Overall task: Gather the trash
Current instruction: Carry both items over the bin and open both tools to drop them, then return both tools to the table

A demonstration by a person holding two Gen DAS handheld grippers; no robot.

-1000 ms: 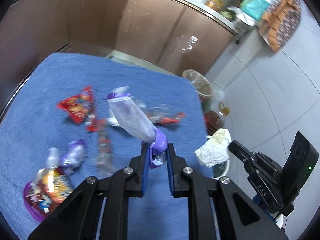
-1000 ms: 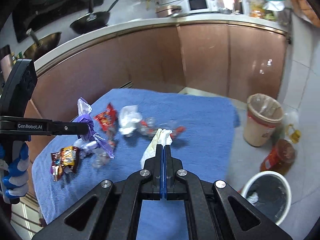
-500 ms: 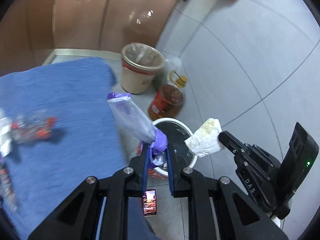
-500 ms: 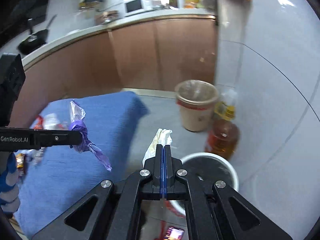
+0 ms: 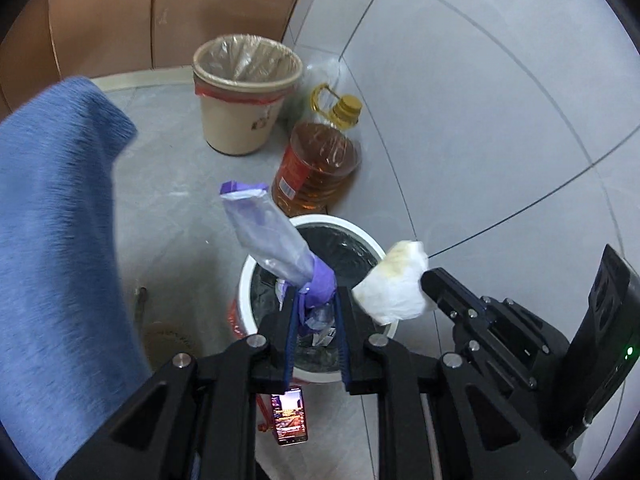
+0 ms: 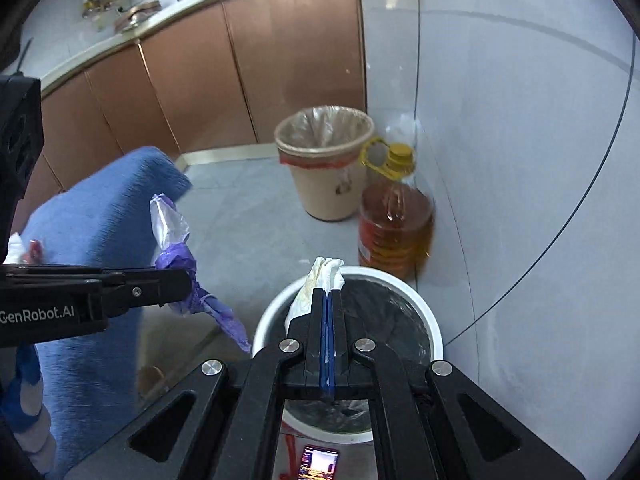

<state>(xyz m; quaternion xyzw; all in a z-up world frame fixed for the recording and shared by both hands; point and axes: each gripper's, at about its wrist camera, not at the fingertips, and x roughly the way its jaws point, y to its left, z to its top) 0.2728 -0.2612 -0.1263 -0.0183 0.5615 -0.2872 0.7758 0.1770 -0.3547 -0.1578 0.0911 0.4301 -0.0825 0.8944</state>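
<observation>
My left gripper [image 5: 316, 300] grips a purple and clear plastic wrapper [image 5: 268, 232] by its twisted end, and its jaws are opening. It hangs over the white trash bin [image 5: 248, 280] with a dark liner, which stands on the floor. My right gripper [image 6: 328, 294] is shut on a crumpled white tissue [image 6: 320, 276], also above the bin's rim [image 6: 424, 312]. In the right wrist view the left gripper [image 6: 182, 284] comes in from the left with the wrapper [image 6: 168, 224] sticking up.
A beige lined bin [image 5: 244, 112] and a large oil bottle [image 5: 320, 160] stand behind the white bin against the tiled wall. The blue-clothed table [image 5: 52, 240] edge is at the left. A lit phone [image 5: 288, 416] lies on the floor below.
Both grippers swung from over the blue table to the right and down, and now hang over the white bin. Each still carries its piece of trash.
</observation>
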